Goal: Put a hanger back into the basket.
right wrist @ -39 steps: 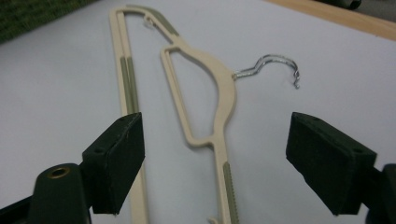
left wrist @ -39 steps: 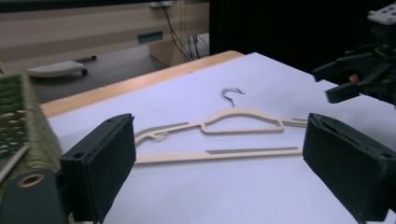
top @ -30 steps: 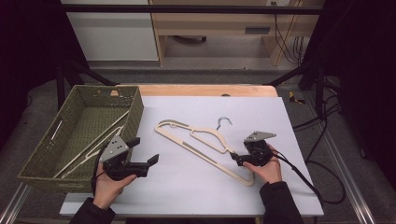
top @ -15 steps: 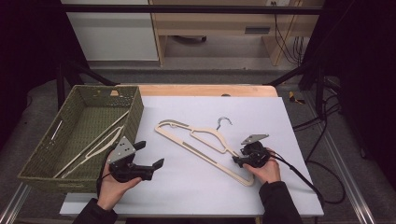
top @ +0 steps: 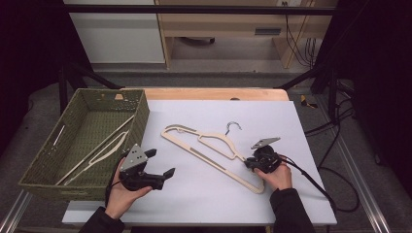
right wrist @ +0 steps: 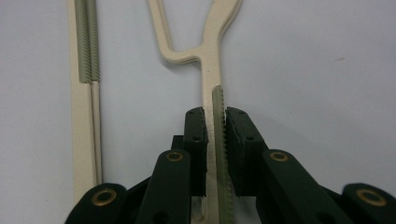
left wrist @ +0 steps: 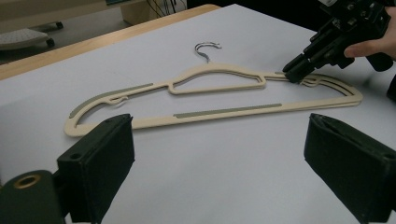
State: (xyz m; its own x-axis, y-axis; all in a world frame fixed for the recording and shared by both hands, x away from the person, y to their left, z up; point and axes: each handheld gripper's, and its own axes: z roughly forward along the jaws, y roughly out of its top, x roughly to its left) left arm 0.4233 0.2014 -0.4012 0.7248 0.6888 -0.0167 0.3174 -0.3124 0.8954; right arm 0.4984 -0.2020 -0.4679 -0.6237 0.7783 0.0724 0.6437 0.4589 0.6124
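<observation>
Two flat cream hangers (top: 214, 153) lie stacked on the smooth bench (top: 291, 121); the right hand-held gripper (top: 251, 164), just closing, clamps their ribbed shoulder, the left hand-held gripper (top: 163, 164) gaping.

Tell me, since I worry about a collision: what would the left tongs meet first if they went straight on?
Probably the cream hanger lying across their line on the white table; depth is unclear.

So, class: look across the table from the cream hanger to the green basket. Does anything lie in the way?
Nothing lies on the bare white table between the hanger and the basket. The left gripper hovers open near the basket's corner, beside that route. The right gripper has just closed on the hanger's shoulder.
</observation>
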